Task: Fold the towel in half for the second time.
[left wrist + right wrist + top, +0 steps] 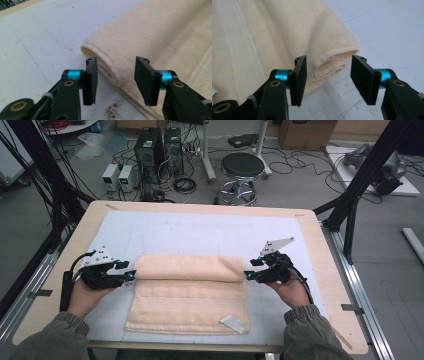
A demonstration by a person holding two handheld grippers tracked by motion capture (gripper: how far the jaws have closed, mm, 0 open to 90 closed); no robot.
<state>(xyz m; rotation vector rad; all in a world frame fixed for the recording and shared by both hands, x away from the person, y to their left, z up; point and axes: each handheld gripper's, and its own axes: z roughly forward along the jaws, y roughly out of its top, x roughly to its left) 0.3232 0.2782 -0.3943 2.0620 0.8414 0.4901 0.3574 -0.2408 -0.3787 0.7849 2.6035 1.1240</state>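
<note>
A cream towel (187,292) lies on the white mat, its far part folded over into a thick roll (187,268) across the near part. My left gripper (131,274) sits at the roll's left end, jaws apart, pads clear of the cloth. In the left gripper view the folded edge (110,67) lies between the open pads (90,80). My right gripper (248,275) is at the roll's right end, also open. In the right gripper view the rolled corner (332,65) sits between its pads (298,80) without being pressed.
The white mat (200,227) covers a wooden table (320,250). A white tag (234,322) sticks out at the towel's near right corner. Beyond the table are a stool (242,167), computer cases (150,147) and cables on the floor. Black frame posts (360,175) stand at both sides.
</note>
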